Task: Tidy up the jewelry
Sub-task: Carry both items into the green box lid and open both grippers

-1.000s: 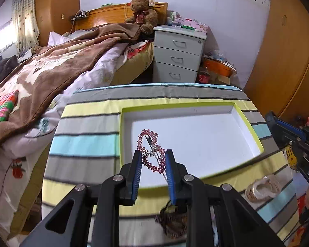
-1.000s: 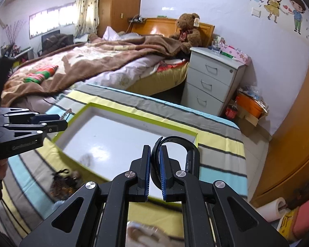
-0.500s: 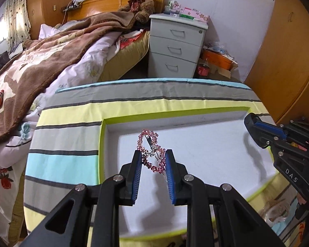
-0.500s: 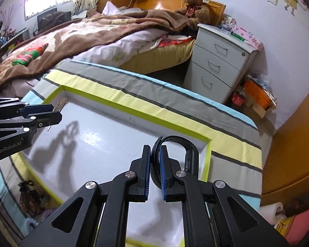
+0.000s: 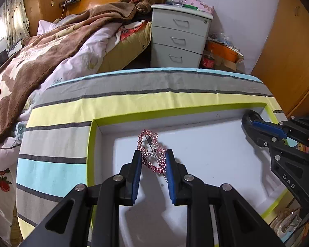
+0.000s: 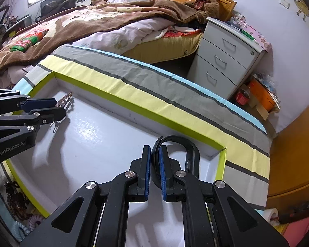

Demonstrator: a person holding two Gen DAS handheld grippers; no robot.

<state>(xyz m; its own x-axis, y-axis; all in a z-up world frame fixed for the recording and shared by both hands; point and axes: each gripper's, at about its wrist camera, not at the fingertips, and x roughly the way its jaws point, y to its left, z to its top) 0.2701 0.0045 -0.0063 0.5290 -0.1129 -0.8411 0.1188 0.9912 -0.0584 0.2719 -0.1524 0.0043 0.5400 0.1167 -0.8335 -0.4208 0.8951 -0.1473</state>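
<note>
left gripper [image 5: 153, 162]: fingers clamped on the pink beaded hair clip [image 5: 151, 151], held over the near-left part of the white tray [image 5: 206, 144]. right gripper [image 6: 154, 164]: fingers clamped on the black band [image 6: 192, 154], over the tray's right corner. best practice, i'd judge: lower each to the floor well apart, then part the fingers. right view alone shows brown beads [image 6: 15, 200] left outside the tray.

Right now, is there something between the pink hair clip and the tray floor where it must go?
Nothing visible. The left gripper holds the pink hair clip above the white tray, whose floor below shows only shadow.
</note>
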